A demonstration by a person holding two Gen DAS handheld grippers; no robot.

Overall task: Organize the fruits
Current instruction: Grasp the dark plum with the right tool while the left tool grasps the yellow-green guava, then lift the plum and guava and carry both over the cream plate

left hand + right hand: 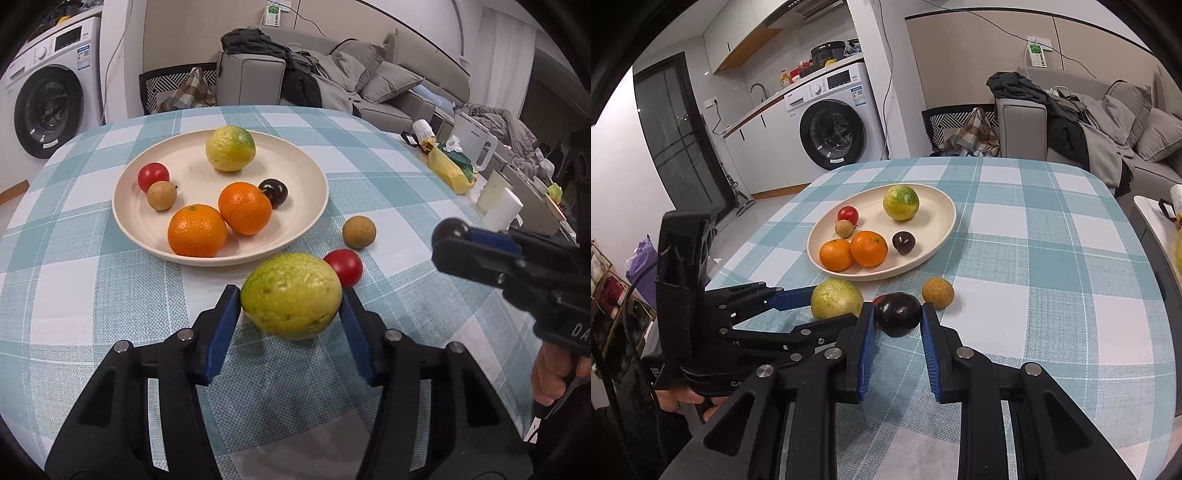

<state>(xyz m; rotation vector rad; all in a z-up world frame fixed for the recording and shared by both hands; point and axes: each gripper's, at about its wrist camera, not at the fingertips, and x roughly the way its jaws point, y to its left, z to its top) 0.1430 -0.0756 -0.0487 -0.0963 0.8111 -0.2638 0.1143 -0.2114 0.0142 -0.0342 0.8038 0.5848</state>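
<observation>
Right gripper [897, 321] clamped on a dark plum [899, 314], brown longan [937, 292] just beyond its right finger, left gripper [831, 306] flanking a yellow-green citrus [836, 298] left of the jaws, cream plate [938, 229] of fruit farther ahead

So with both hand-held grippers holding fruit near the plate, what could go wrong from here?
1. The left hand-held gripper grips the round lemon only at its tips, so it could squirt out and roll.
2. The tomato sits right behind the lemon and may get knocked across the table.
3. The plate is crowded near its front; dropping the plum there could bump an orange.
</observation>
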